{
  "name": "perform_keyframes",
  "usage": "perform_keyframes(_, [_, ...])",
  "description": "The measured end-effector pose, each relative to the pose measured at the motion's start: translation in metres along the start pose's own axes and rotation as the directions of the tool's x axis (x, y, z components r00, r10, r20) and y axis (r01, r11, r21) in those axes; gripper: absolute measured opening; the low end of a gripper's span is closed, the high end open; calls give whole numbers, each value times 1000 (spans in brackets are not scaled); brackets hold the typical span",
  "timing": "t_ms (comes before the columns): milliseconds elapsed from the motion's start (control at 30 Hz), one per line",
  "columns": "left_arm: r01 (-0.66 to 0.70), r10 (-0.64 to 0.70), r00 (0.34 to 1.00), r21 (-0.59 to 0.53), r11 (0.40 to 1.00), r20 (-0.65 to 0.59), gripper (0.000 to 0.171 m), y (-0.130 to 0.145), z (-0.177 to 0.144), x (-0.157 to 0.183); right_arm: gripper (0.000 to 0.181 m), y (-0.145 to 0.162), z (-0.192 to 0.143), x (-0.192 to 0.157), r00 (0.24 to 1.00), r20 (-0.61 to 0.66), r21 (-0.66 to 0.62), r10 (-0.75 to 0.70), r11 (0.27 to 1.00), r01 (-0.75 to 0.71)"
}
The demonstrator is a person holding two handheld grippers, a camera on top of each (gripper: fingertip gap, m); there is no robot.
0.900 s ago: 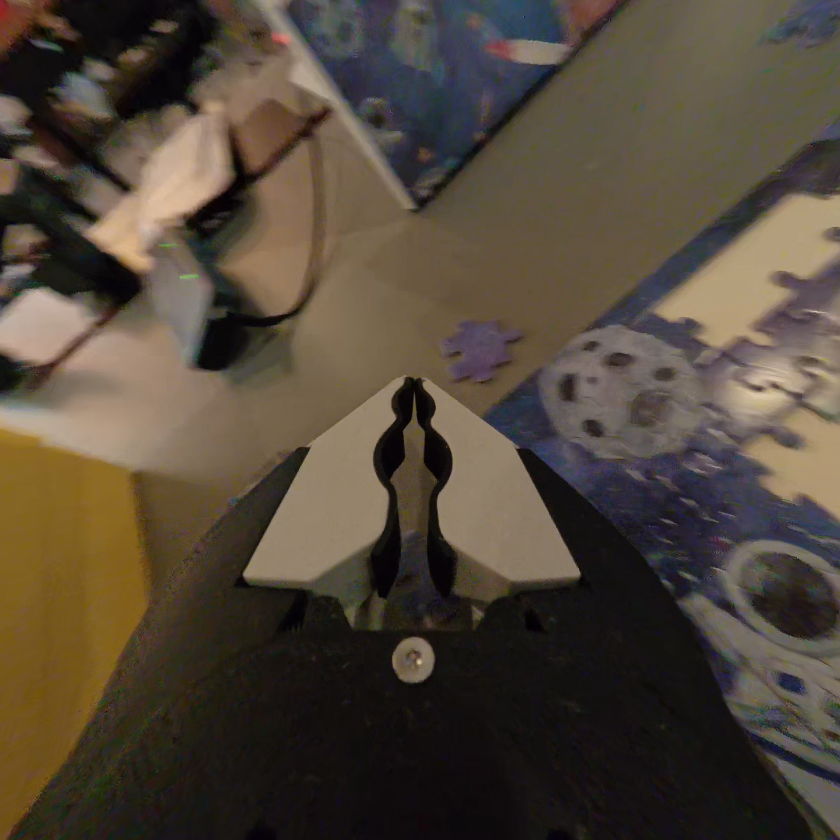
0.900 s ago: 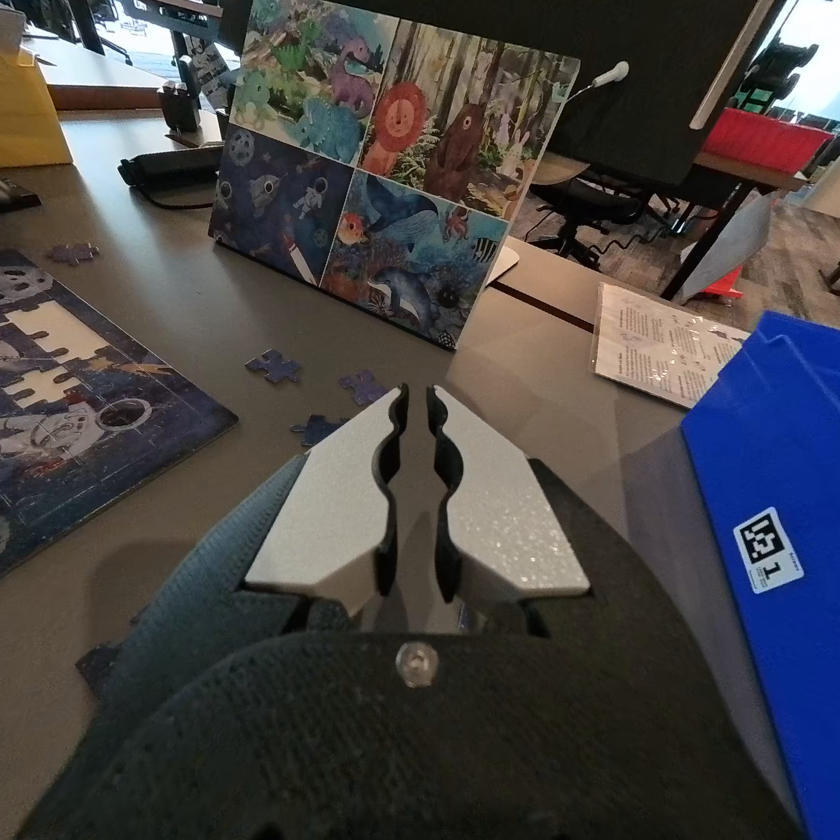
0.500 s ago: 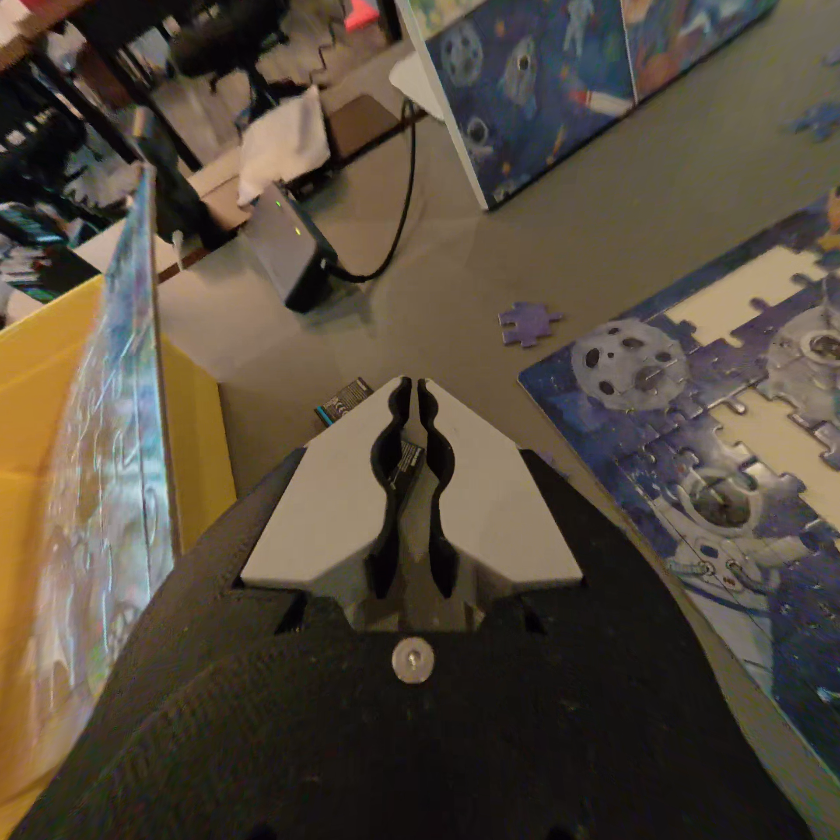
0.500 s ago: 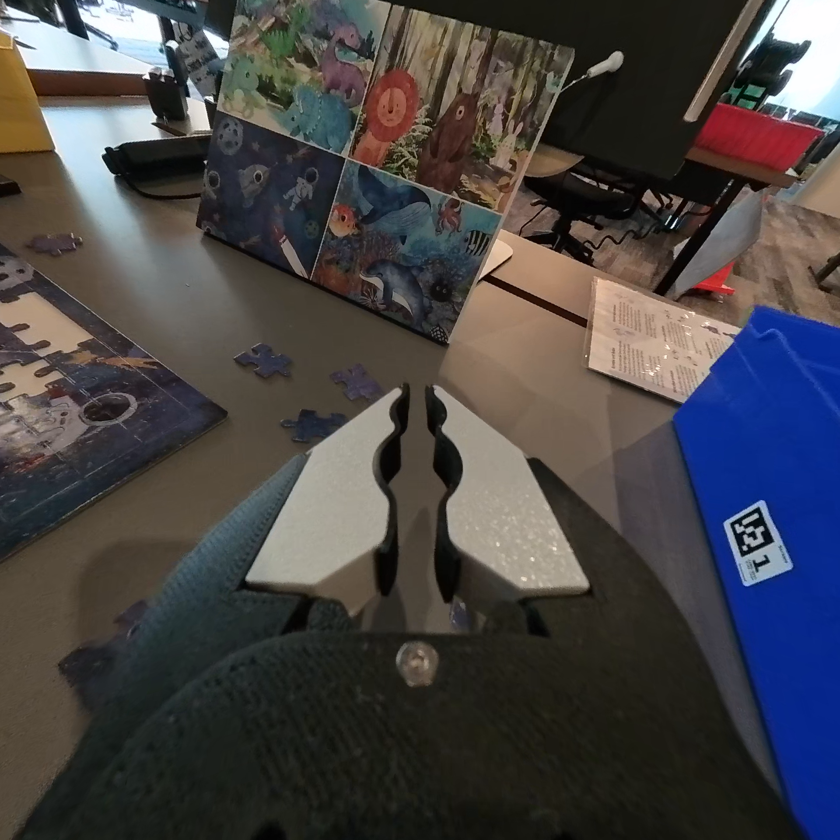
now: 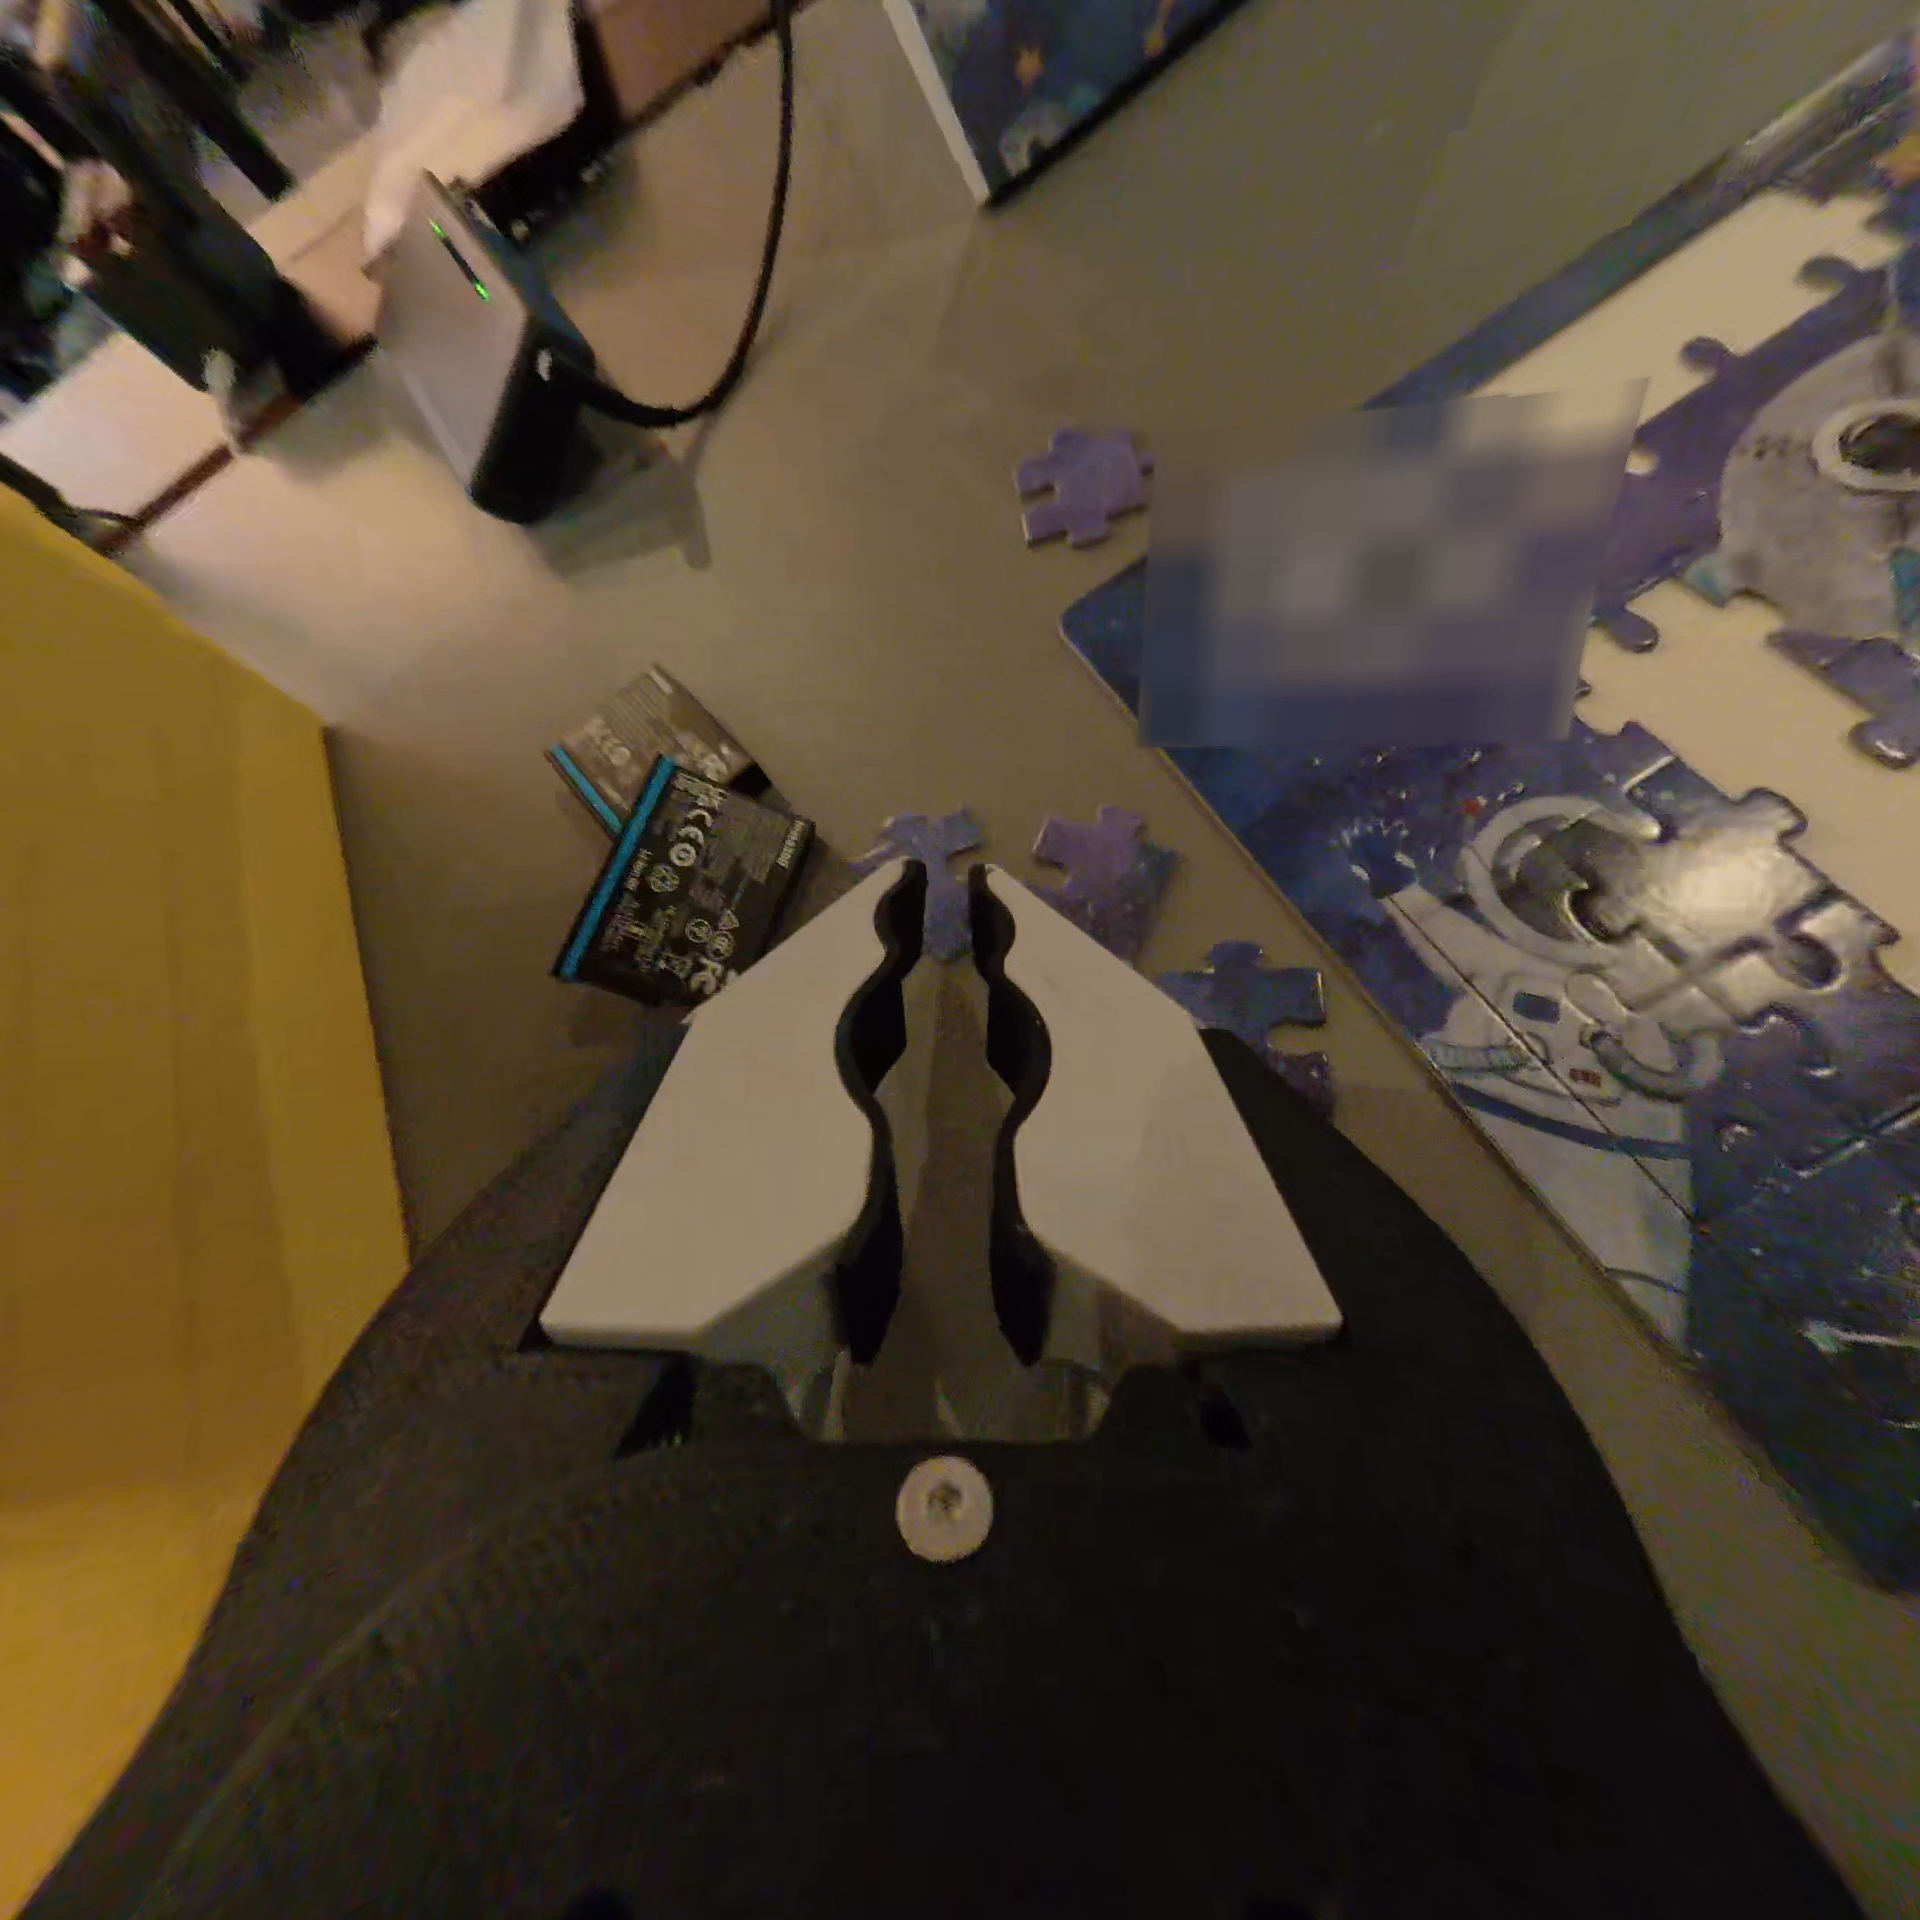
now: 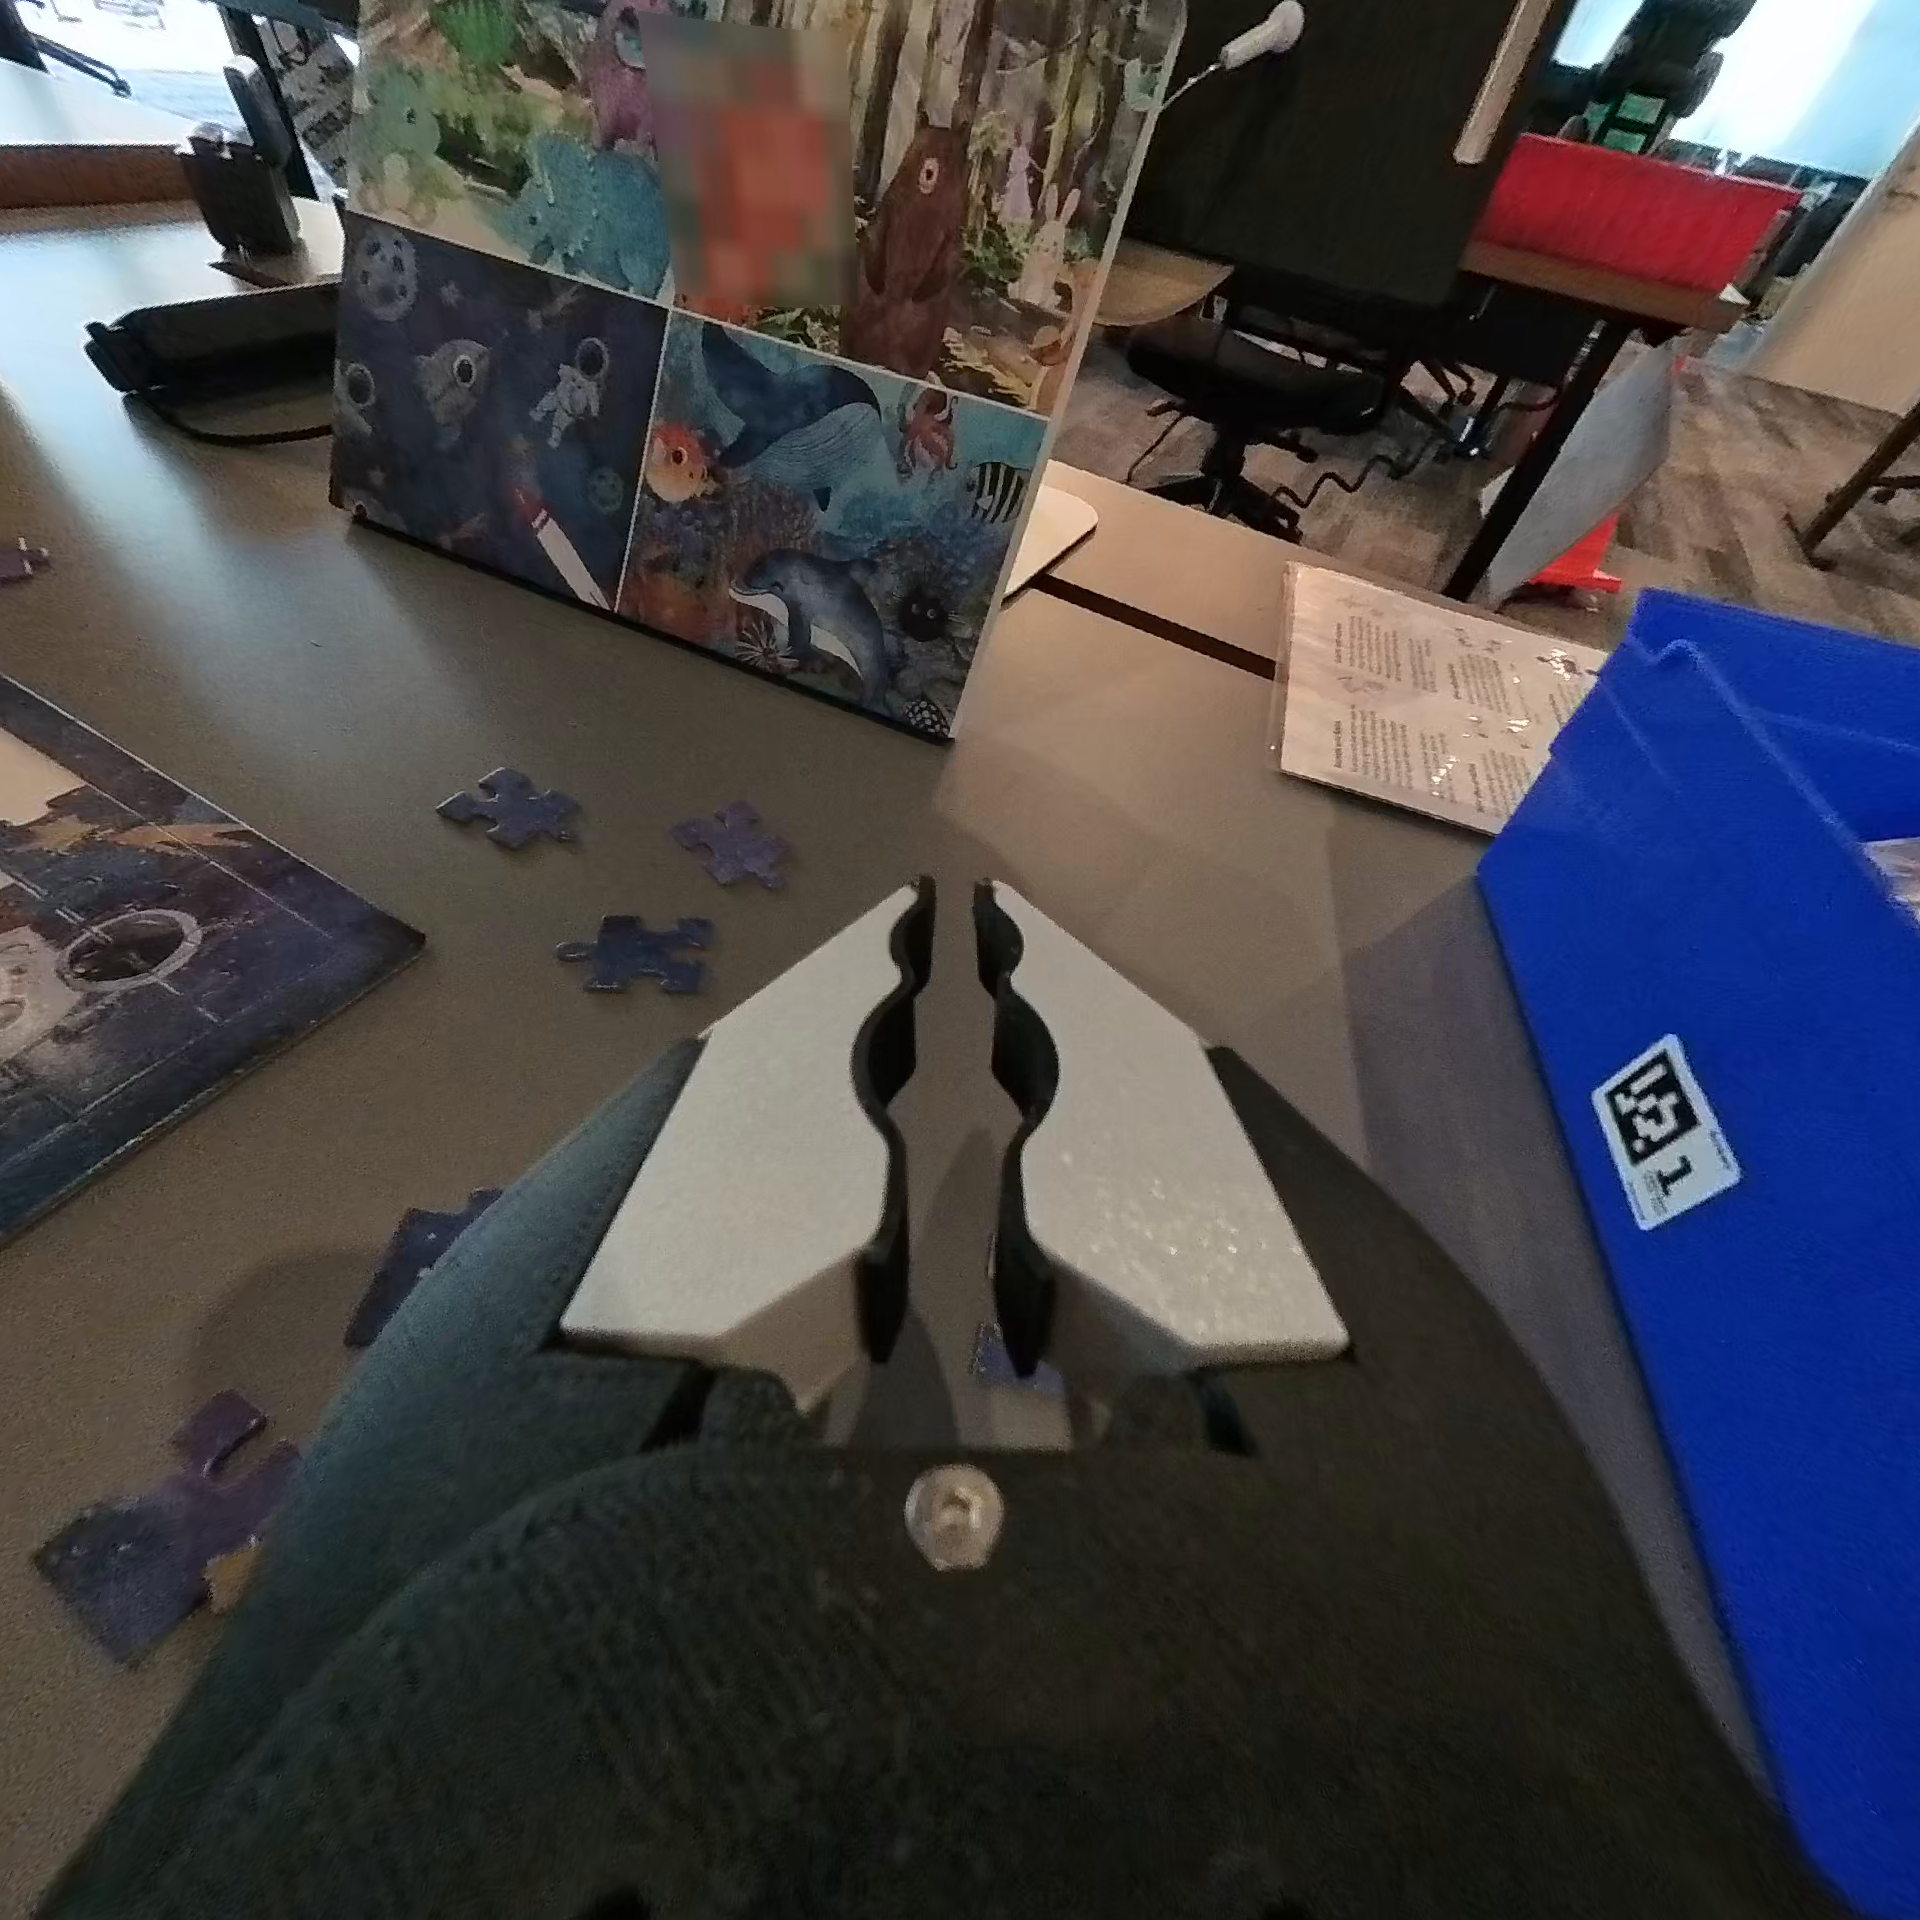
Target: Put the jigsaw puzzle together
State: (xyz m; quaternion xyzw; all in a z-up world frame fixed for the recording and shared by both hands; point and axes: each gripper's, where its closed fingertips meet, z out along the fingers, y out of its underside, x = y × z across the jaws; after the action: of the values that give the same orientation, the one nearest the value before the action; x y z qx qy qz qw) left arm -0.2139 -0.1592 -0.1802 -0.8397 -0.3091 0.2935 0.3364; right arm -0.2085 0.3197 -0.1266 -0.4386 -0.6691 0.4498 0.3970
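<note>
The space jigsaw board [image 5: 1538,1039], partly filled with cream gaps, lies to the right in the left wrist view and at the left edge of the right wrist view [image 6: 156,1039]. My left gripper [image 5: 948,875] is nearly shut and empty, its tips just above a loose blue piece [image 5: 930,836]. More loose pieces lie beside it [image 5: 1107,868], [image 5: 1247,987] and farther off [image 5: 1086,483]. My right gripper [image 6: 954,888] is nearly shut and empty over bare table. Loose pieces lie ahead to its left [image 6: 636,951], [image 6: 732,842], [image 6: 509,805] and near its body [image 6: 171,1527].
Two black batteries [image 5: 681,899] lie left of the left gripper, beside a yellow bin [image 5: 156,1039]. A silver device with a cable [image 5: 468,332] stands farther back. The upright picture box [image 6: 686,468], a paper sheet [image 6: 1423,696] and a blue bin [image 6: 1745,1039] surround the right gripper. About 50 centimeters separates my left fingertips from my right.
My left gripper has swung left and pulled back from the board to the loose pieces by the batteries, and its tips have parted slightly. My right gripper has moved slightly forward.
</note>
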Motion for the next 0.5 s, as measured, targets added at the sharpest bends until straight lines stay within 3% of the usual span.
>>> perform_keyframes(233, [105,-107,985,-22,994,-134,14,6,-2,10,6,-1,-3,5,1000,-20,6,7,1000,-7])
perform_keyframes(333, [101,-106,973,-34,994,-204,29,7,2,24,6,-1,-2,3,1000,-15,5,5,1000,-5])
perform_keyframes(500, [63,-71,980,-50,997,-186,37,7,9,31,6,-2,-2,0,1000,-9,5,-10,1000,11])
